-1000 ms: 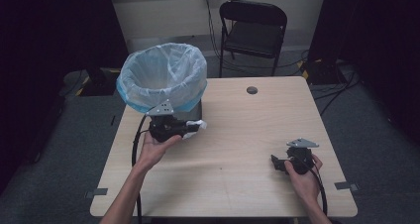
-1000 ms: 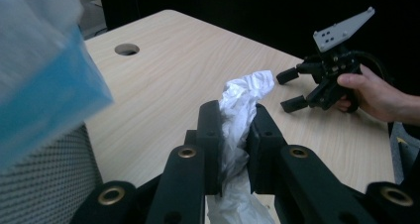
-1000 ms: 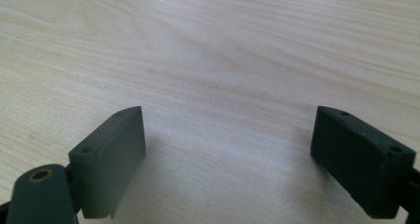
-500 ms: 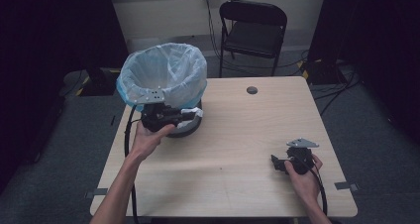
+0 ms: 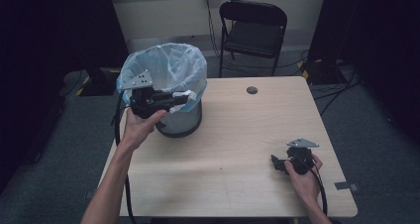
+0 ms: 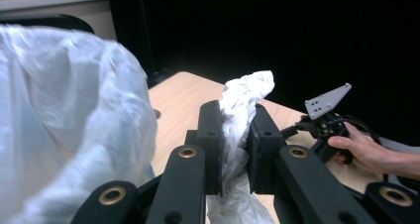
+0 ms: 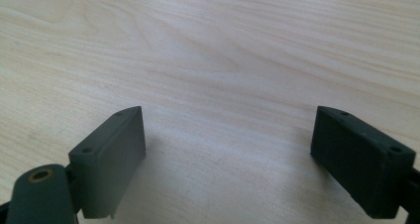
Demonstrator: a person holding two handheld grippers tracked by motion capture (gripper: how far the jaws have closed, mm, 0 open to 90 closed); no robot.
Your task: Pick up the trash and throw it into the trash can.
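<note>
Left gripper [image 5: 184, 98] clamped on crumpled white paper [image 6: 242, 115], held beside the rim of the plastic-lined bin [image 5: 168, 70]; right gripper [image 5: 277, 163] low over the wooden table [image 5: 237, 135], jaws wide apart.

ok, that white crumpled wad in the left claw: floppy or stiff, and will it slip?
The wad is probably floppy: it creases and sags around the left claw. It is likely light and thin, like tissue or film. Slipping looks unlikely, since the pads pinch it mid-body.
</note>
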